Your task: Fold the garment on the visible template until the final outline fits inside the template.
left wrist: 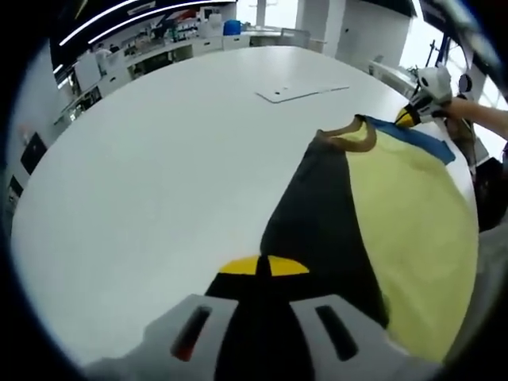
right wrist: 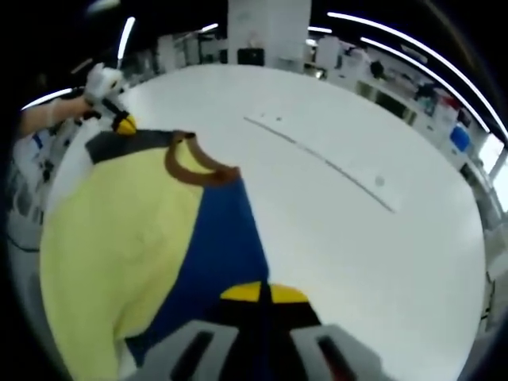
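Left gripper view has the left gripper (left wrist: 264, 270) with its yellow tips pinched together on the black shoulder of the garment (left wrist: 397, 214), which stretches away toward the brown collar (left wrist: 349, 135). The right gripper (left wrist: 413, 111) holds the blue shoulder at the far end. In the right gripper view that gripper (right wrist: 264, 295) is likewise clamped on the blue panel, the left one (right wrist: 121, 123) far off. The garment's long axis runs between the two, each at a shoulder. The thin flat template (right wrist: 325, 159) lies well apart on the white table (right wrist: 381, 262), with open room all around it
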{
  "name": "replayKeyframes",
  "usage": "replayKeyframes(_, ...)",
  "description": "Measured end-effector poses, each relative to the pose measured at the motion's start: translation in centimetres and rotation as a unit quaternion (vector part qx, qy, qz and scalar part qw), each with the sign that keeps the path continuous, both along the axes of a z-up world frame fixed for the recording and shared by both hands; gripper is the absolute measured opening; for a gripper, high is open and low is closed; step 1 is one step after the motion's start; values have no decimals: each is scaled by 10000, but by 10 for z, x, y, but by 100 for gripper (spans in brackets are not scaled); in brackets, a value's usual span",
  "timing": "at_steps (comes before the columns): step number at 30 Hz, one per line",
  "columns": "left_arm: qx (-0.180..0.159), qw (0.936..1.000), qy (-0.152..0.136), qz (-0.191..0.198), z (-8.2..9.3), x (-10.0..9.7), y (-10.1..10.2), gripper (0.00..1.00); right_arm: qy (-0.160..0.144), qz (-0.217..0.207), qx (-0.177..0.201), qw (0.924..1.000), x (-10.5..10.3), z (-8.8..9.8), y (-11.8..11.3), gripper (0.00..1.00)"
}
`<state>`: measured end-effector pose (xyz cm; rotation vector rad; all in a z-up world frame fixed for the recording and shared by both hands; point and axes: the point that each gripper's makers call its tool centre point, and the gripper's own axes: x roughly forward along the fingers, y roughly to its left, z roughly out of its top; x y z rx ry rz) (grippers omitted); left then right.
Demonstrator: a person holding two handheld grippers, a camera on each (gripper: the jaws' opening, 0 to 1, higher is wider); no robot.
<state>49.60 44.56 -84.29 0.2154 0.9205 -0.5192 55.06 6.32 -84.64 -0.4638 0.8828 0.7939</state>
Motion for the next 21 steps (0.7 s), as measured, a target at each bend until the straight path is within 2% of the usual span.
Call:
replayKeyframes(3, 22, 10000, -35, 50, 0, 2, 1, 0, -52, 5, -16, 10000, -2, 2, 3, 0)
replayKeyframes(7, 35, 9999, -82, 108, 1, 4, 2, 0, -108, -14, -25, 9999, 10, 0, 2, 0)
replayKeyframes(10, 71, 9998, -116, 117, 2, 4, 2, 0, -138, 0, -41, 9999, 8, 2, 4, 0)
replayKeyframes(21, 92, 9996, -208, 157, 3, 8, 5, 0, -71, -81, -13, 9999, 12, 2, 4, 0)
